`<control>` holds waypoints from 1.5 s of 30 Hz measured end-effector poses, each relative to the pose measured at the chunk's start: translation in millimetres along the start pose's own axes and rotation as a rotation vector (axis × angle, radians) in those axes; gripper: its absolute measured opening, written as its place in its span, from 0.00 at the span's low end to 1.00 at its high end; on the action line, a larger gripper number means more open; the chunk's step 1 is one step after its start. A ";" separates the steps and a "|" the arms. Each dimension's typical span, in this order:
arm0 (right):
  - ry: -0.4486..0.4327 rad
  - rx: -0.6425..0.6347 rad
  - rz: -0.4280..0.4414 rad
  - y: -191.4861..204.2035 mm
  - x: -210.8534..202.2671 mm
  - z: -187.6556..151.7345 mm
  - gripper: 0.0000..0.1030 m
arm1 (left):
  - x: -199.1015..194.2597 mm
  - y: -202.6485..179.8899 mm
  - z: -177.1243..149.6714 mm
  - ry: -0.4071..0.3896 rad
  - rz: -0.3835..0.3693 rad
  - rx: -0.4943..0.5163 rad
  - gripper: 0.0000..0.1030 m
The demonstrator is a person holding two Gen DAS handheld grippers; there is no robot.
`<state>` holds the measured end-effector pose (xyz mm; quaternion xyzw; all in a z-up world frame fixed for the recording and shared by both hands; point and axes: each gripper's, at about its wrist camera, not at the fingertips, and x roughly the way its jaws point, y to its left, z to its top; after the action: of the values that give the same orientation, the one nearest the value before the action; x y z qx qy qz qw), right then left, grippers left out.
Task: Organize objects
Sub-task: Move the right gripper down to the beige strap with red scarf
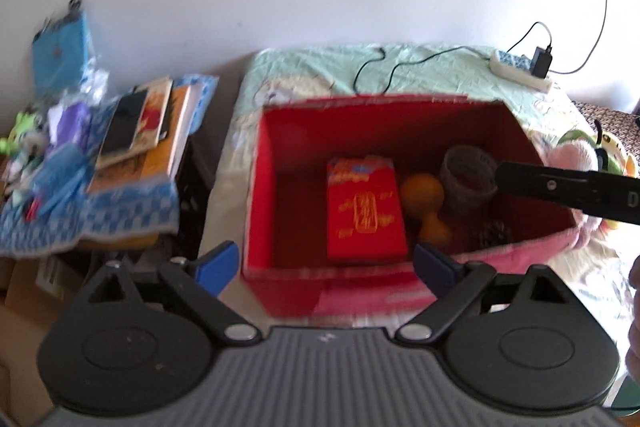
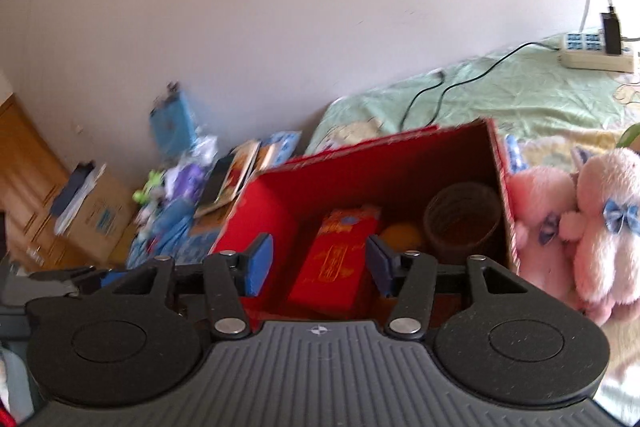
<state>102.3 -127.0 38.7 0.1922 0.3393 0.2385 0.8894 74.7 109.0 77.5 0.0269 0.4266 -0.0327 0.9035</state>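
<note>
Both tongs spread wide, nothing between the pads: left gripper (image 1: 324,265) over the near wall of the open red cardboard box (image 1: 256,195), right gripper (image 2: 318,263) above the box interior.

Inside box on the floor: flat red packet w/ gold print (image 1: 364,207) toward the near wall, orange gourd-shaped item (image 1: 426,207) beside it, round dark woven basket-like cup (image 1: 468,179) toward the far right corner. Box sits on a pale green bedsheet (image 1: 420,63), near its left edge.

Outside box, touching its right wall: two pink plush toys w/ blue bows (image 2: 580,223). Probably next to go in.

To do it well: swing right tongs over the right wall, come down on a plush body, not the bow, pinch soft but deep, lift clear of the rim, drop in the free near right corner. Keep left tongs off the rim, or use to steady the box.

Hard to make out: motion blur throughout; dark clump in near right corner of box unidentifiable. Pile on the side stand left of bed (books, blue cloth, small toys) too smeared to sort. Black bar across left view likely right gripper's arm, cut off. Hand only a sliver at right edge.
</note>
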 end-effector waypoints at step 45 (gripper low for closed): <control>0.398 0.156 -0.007 5.3 52.5 -78.9 0.50 | 65.8 3.3 -103.1 0.317 -0.070 -0.072 0.91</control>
<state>80.3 -79.4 -40.5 0.2083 0.5262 0.2417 0.7882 37.4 117.9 -38.7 -0.0155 0.5654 -0.0443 0.8235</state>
